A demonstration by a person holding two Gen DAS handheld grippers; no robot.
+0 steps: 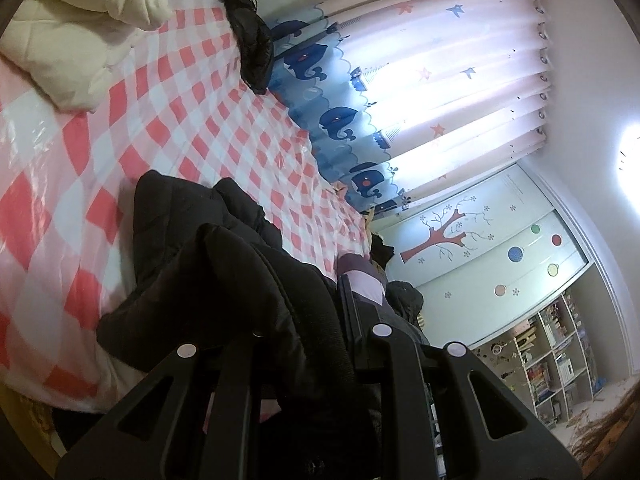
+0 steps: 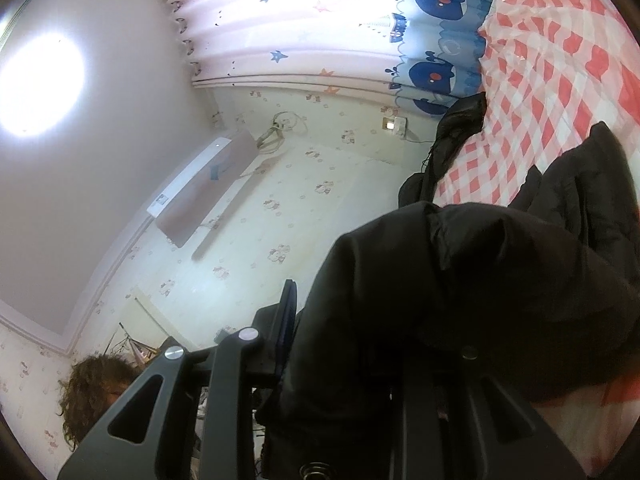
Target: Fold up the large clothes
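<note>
Left wrist view: I have the black padded jacket (image 1: 224,280) bunched in the left gripper (image 1: 316,320), over the bed's pink-and-white checked sheet (image 1: 180,92).
On the right wrist view, my right gripper (image 2: 360,336) is likewise clenched on jacket fabric, which fills 3 to 6 o'clock. A cream quilt (image 1: 80,36) lies at 10 o'clock on the left view.

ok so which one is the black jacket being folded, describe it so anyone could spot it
Start at the red-and-white checked bed cover. The black jacket is the matte padded one bunched at its near edge, gripped in both grippers' jaws. The cream quilt and the shinier black garment lie by the curtain, untouched.
</note>
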